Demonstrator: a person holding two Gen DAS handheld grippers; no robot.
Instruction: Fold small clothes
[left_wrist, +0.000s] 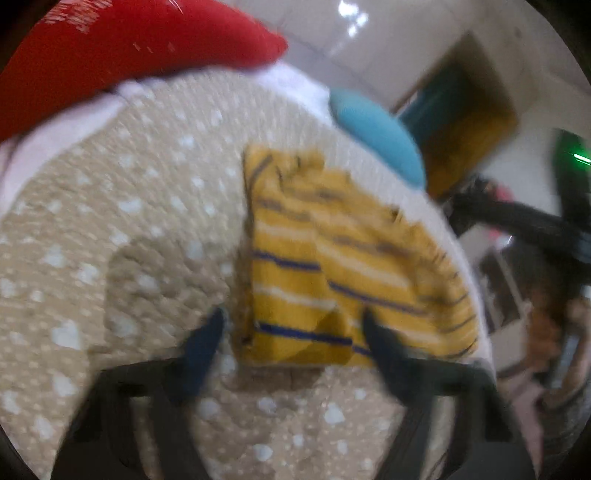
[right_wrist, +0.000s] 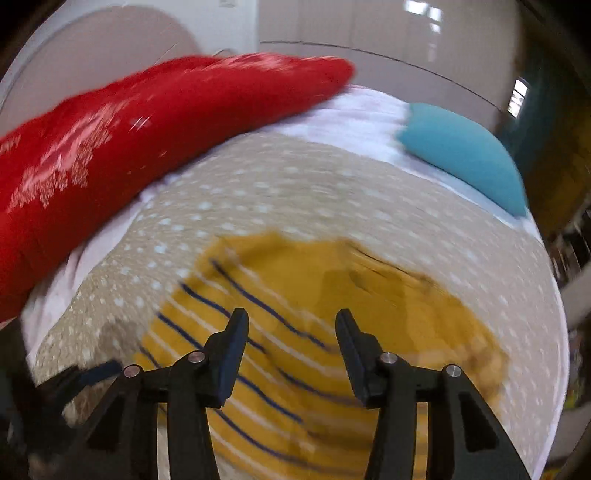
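A small yellow garment with blue and white stripes (left_wrist: 325, 266) lies on a beige heart-print cover (left_wrist: 129, 221), partly folded over itself. My left gripper (left_wrist: 293, 321) is open at the garment's near edge, its jaws wide apart and empty. In the right wrist view the same garment (right_wrist: 332, 314) spreads under my right gripper (right_wrist: 291, 321), which is open and hovers above its striped part. The left gripper's tip (right_wrist: 99, 369) shows at the lower left there. Both views are blurred.
A red pillow with a white pattern (right_wrist: 129, 136) lies along the far left of the bed. A teal pillow (right_wrist: 469, 158) sits at the far right on the white sheet (right_wrist: 354, 114). The bed's right edge (left_wrist: 476, 280) drops to a cluttered floor.
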